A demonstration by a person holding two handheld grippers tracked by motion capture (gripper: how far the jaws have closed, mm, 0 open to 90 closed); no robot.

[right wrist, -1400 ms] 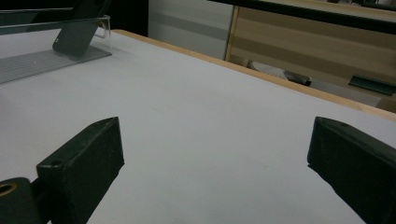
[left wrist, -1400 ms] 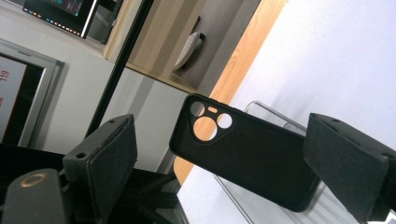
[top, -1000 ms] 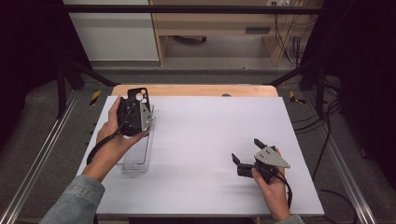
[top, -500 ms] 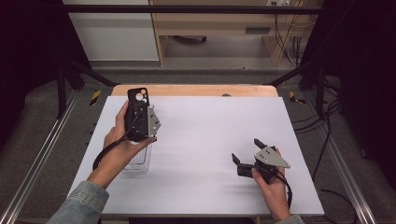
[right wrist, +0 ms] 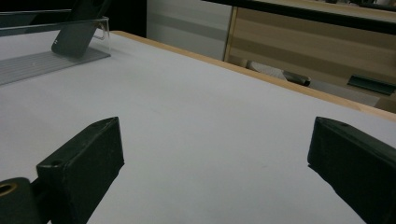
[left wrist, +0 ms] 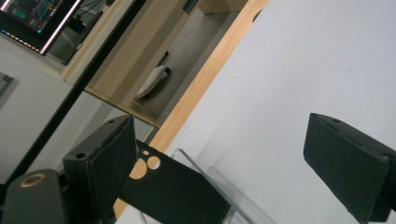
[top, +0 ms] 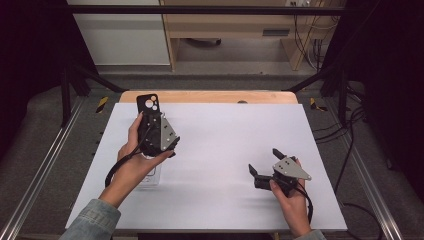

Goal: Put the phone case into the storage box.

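My left claw (top: 159, 131) is raised over the left side of the white worktop (top: 225, 150), jaws spread with nothing between them. Just below it, a black phone case (left wrist: 173, 189) leans in a clear plastic tray (top: 150, 176). My right claw (top: 263, 168) rests low near the front right, also spread wide.

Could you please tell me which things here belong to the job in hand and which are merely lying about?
In the job:
black phone case
clear tray
left gripper, open

Lying about:
right gripper, open, resting on the white table
wooden shelf unit
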